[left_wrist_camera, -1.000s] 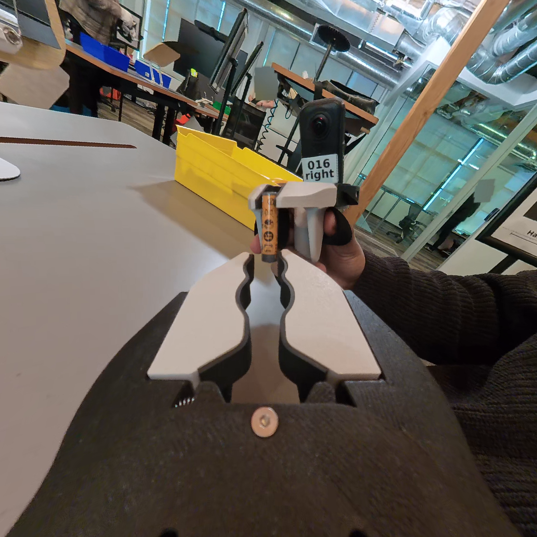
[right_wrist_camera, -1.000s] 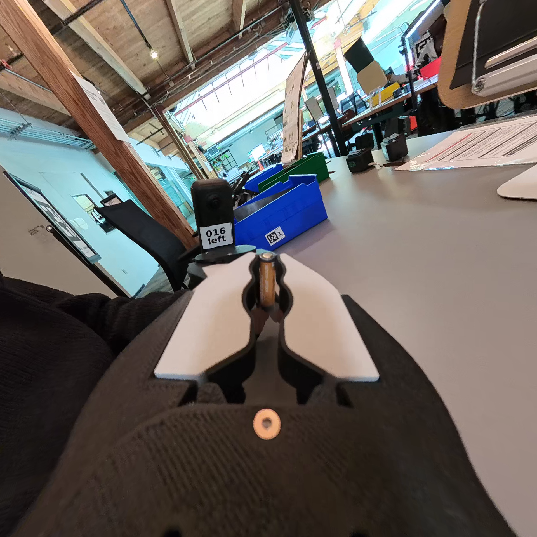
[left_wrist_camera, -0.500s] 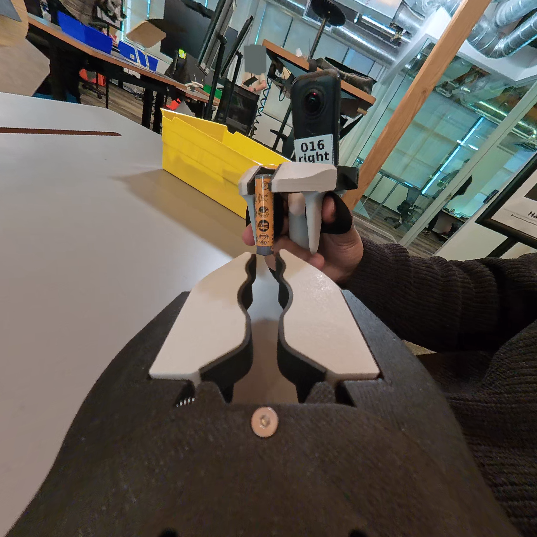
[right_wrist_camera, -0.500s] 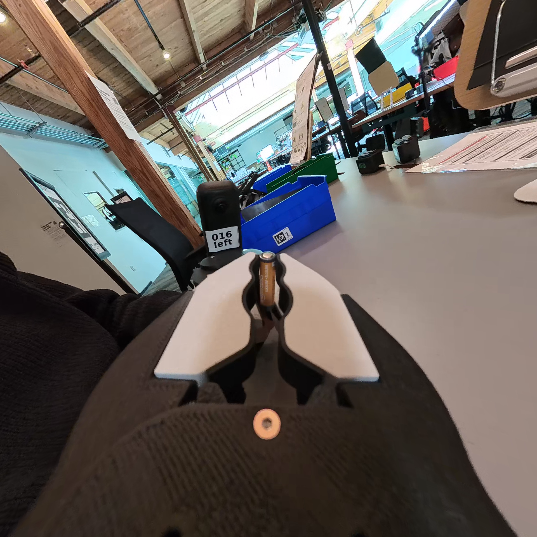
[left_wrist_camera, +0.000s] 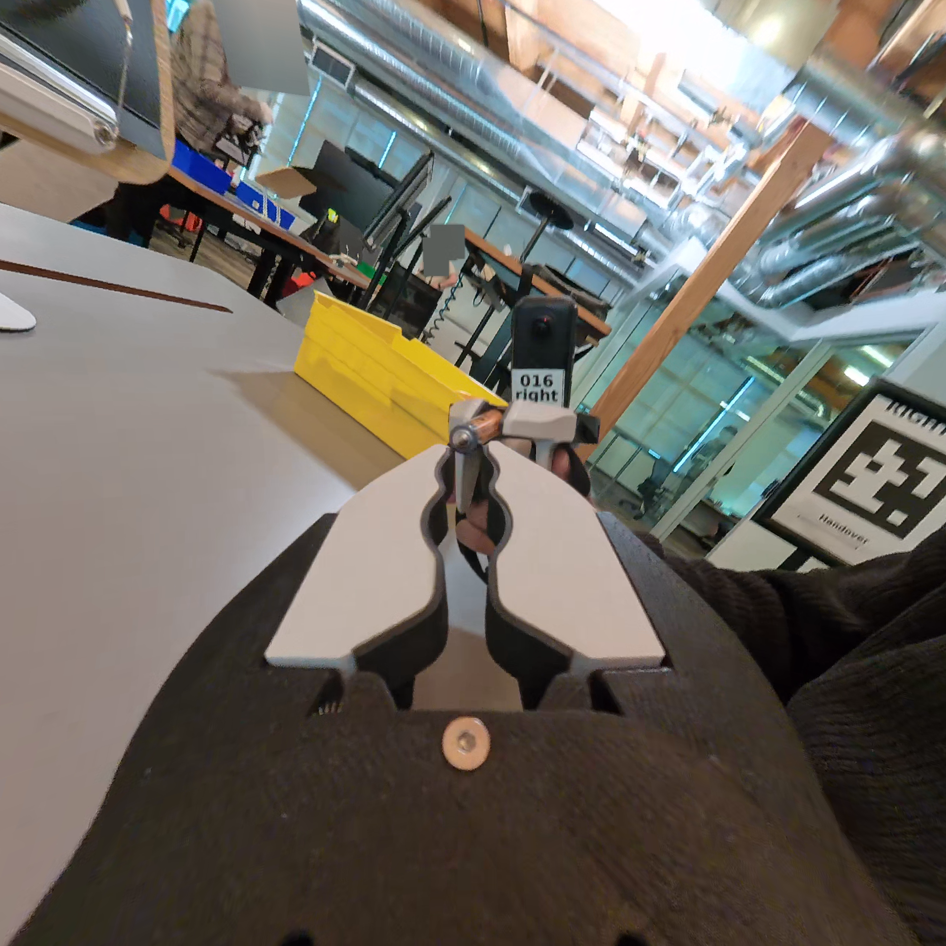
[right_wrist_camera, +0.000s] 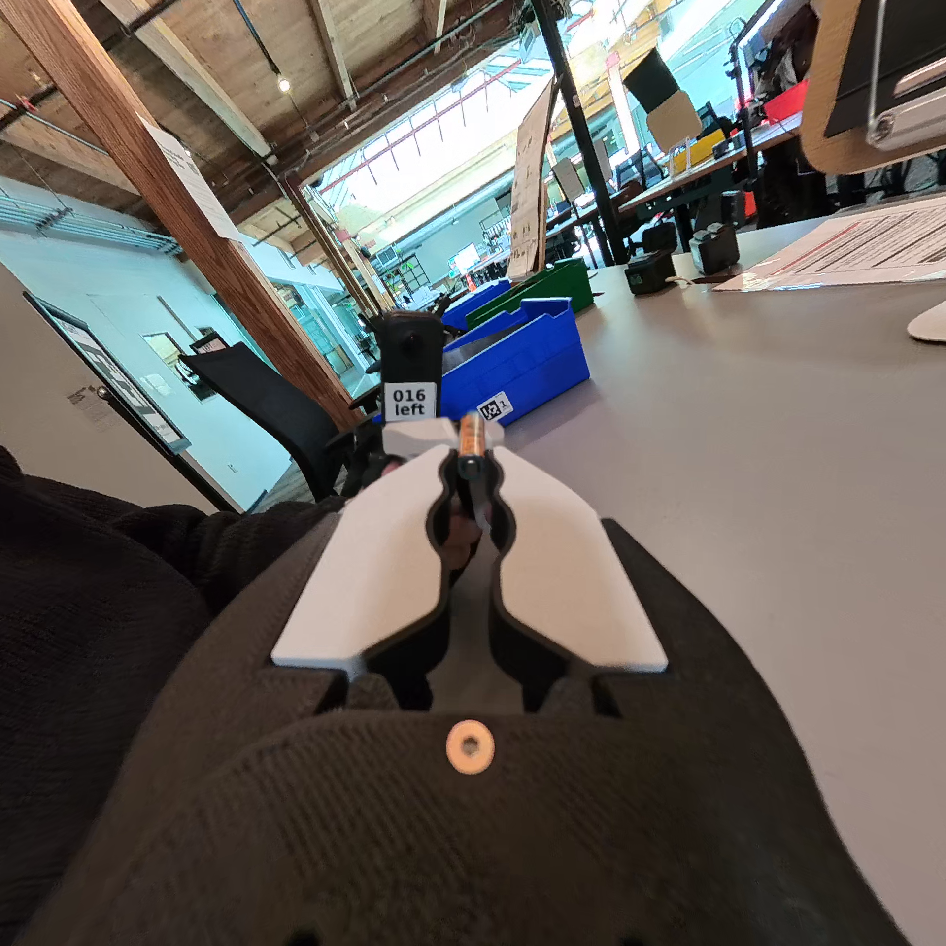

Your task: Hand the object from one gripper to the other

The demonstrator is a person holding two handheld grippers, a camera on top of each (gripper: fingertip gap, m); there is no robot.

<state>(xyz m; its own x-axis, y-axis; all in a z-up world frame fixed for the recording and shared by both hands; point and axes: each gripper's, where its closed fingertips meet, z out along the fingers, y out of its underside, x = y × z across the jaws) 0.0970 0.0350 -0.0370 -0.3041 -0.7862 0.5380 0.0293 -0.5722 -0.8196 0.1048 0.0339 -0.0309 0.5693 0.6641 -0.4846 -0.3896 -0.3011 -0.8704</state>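
An orange battery with a dark lower end [right_wrist_camera: 471,435] sits between the tips of my right gripper [right_wrist_camera: 471,460], which is shut on it above the grey table [right_wrist_camera: 742,460]. In the left wrist view the battery [left_wrist_camera: 473,432] shows its metal lower end, just above the tips of my left gripper [left_wrist_camera: 467,453]. The left fingers stand about a battery's width apart with nothing between them. In the right wrist view the left gripper's white fingertips [right_wrist_camera: 420,435] flank the battery from the far side. The two grippers face each other tip to tip.
A yellow bin [left_wrist_camera: 368,368] stands on the table behind the right gripper. A blue bin [right_wrist_camera: 517,368] and a green bin [right_wrist_camera: 542,286] stand behind the left gripper. A printed sheet [right_wrist_camera: 844,256] and small black devices [right_wrist_camera: 650,266] lie farther right. A dark sleeve [left_wrist_camera: 819,640] fills the right side. Both grippers' tips are close together, under 4 cm apart.
The two grippers have closed in on each other. The left gripper has tilted upward, so the battery's lower end now sits at its tips. Both finger gaps look unchanged.
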